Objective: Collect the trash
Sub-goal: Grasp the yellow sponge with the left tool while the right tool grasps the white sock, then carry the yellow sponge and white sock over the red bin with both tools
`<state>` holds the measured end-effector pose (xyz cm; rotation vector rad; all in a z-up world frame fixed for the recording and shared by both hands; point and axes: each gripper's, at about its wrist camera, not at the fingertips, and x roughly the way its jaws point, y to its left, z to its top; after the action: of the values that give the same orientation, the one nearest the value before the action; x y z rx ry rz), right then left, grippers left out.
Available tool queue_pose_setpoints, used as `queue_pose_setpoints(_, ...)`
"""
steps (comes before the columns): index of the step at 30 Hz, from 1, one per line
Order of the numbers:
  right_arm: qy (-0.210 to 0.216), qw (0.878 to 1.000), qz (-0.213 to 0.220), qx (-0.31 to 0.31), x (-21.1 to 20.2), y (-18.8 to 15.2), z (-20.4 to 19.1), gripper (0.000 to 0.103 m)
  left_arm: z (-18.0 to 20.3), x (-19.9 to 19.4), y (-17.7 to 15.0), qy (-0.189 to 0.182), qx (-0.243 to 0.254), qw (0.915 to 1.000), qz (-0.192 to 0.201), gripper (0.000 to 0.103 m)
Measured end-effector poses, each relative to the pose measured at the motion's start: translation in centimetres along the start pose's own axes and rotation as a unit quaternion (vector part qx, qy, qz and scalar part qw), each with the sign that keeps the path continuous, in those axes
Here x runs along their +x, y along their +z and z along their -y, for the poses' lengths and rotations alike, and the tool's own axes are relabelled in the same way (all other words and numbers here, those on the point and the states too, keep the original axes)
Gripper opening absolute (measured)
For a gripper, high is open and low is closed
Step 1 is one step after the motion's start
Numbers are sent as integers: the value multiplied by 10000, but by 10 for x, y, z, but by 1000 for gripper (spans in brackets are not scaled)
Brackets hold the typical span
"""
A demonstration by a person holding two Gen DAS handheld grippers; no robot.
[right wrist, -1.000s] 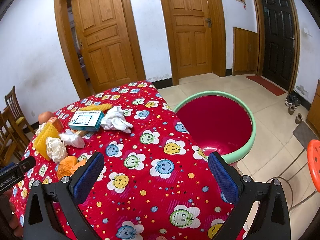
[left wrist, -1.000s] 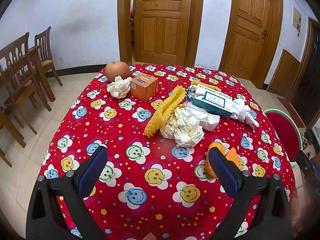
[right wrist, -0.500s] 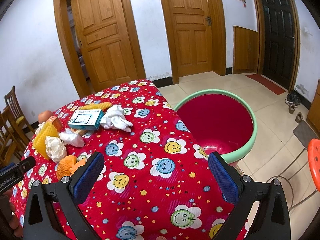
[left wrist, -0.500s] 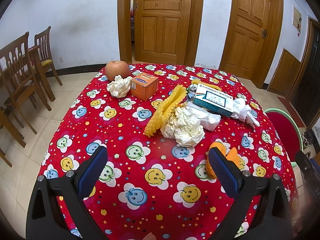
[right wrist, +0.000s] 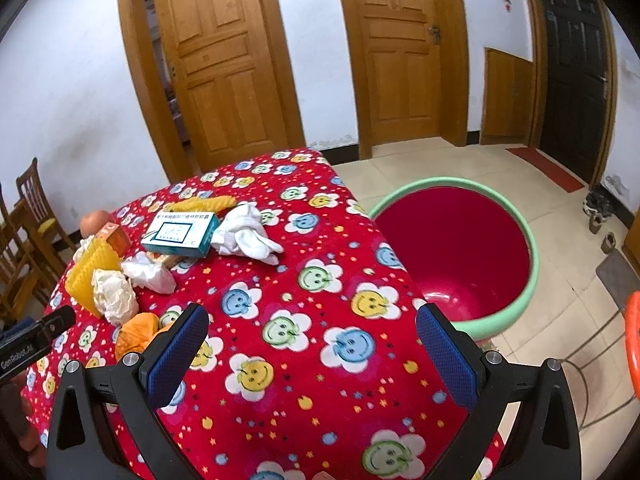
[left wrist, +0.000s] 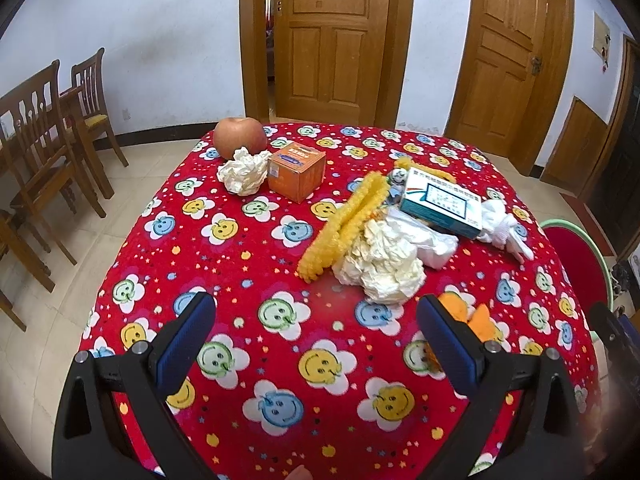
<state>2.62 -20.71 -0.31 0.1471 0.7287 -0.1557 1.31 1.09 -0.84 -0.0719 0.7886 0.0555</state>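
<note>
Trash lies on a table with a red smiley cloth [left wrist: 248,292]. In the left wrist view: a crumpled white paper wad [left wrist: 384,264], yellow foam netting [left wrist: 348,224], a teal box [left wrist: 440,204], a white cloth [left wrist: 500,224], orange peel [left wrist: 472,320], an orange box [left wrist: 296,176], a smaller paper wad [left wrist: 244,170]. My left gripper [left wrist: 316,340] is open and empty, just short of the large wad. My right gripper [right wrist: 312,344] is open and empty above the cloth, with the red bin with a green rim [right wrist: 460,256] to its right.
An apple [left wrist: 239,137] sits at the table's far left corner. Wooden chairs [left wrist: 40,148] stand to the left. Wooden doors [left wrist: 328,36] are behind. An orange stool [right wrist: 632,340] stands right of the bin. The left gripper's body [right wrist: 28,340] shows in the right wrist view.
Both grippers have edged slightly forward over the table. Nothing was grasped or moved.
</note>
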Motion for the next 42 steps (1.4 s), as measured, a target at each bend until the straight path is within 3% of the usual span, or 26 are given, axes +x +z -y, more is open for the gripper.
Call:
queue_pose_setpoints(15,294,9966,-441,-629,56,41,-22,103,-10,38,38,137,-80,9996,-221,99)
queue_pose_setpoints(23,524,9927,-664,-856,92,53,-34,101,-14,60,48,-286,-258,9978,-543,75)
queue_pose_setpoints(27,633,9908,-774,-910,107,56,-39,87,-14,64,50,-455,-267,9970,-574,53)
queue_pose_setpoints(33,841,9863,-1131,-862,127,50,-42,47,-16,68,52,-672,-292,9953,-636,33)
queue_pose_setpoints(36,926,9863,-1101,-806,126,48,-41,32,-18,67,52,-747,-332,9946,-641,16)
queue_pose_setpoints(39,943,9873,-1025,-763,120,49,-39,20,-20,65,51,-842,-377,9937,-637,13)
queue_pose_setpoints(42,969,9883,-973,-662,113,50,-35,16,-22,59,52,-843,-401,9941,-561,12)
